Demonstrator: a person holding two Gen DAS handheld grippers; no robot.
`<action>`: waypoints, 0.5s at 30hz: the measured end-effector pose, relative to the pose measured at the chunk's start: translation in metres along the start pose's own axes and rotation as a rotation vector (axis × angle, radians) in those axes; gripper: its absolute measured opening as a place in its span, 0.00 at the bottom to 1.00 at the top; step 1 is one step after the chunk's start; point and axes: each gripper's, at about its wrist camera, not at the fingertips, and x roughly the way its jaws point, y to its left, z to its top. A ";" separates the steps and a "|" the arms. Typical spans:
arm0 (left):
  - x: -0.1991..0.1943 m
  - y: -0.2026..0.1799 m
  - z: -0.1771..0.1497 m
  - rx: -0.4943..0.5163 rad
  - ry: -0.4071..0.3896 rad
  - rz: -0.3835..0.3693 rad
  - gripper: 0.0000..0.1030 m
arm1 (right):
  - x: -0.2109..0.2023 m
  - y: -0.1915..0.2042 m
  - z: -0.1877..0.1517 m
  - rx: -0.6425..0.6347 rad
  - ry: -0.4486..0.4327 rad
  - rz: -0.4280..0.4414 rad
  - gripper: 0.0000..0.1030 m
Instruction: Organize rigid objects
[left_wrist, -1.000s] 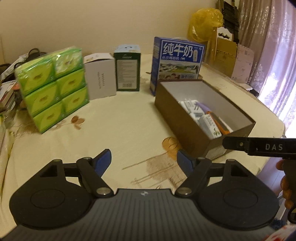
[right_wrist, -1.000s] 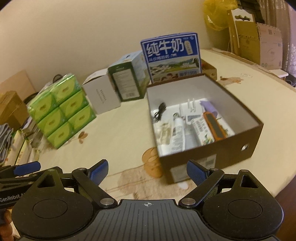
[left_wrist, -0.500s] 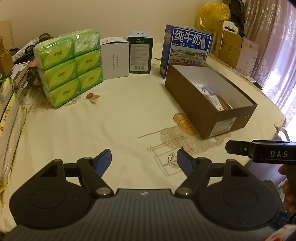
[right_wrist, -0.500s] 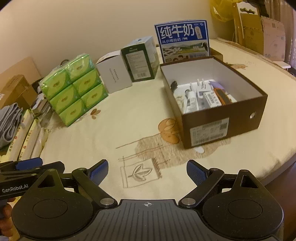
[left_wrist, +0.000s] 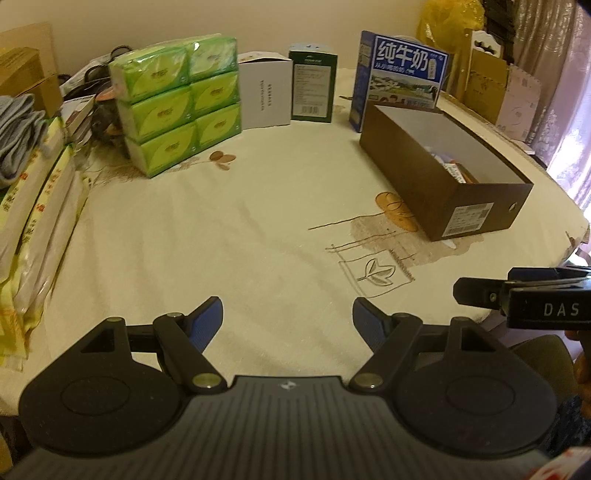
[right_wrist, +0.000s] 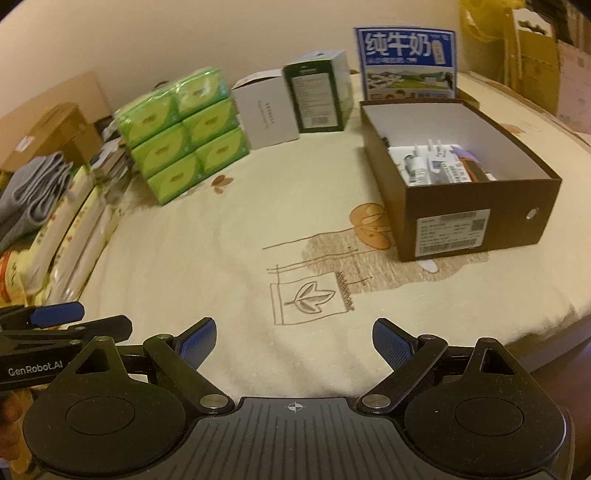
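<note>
Both my claws, left claw (left_wrist: 288, 317) and right claw (right_wrist: 293, 338), hang released, nothing held, over bare counter (left_wrist: 229, 236) w/ small stuff in brown box (right_wrist: 476, 221) (looks near done); next, prob. hunt stragglers.

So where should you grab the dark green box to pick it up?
Probably by the dark green box's two narrow sides, near the top, coming down from above. It stands upright and tall, and the white box crowds its left side, so a low side approach looks tight.

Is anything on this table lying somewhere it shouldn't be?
One small thing: a white scrap pokes out from under the front of the brown box, on the tablecloth. I cannot tell what it is. Nothing looks spilled or toppled.
</note>
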 end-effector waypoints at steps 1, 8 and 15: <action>-0.001 0.000 -0.001 -0.004 -0.001 0.005 0.72 | 0.000 0.001 -0.002 -0.002 0.006 0.005 0.86; -0.008 -0.005 -0.008 -0.010 0.000 0.023 0.72 | -0.002 -0.004 -0.011 -0.008 0.030 0.015 0.86; -0.012 -0.010 -0.012 -0.005 -0.003 0.022 0.72 | -0.009 -0.004 -0.016 -0.009 0.023 0.019 0.86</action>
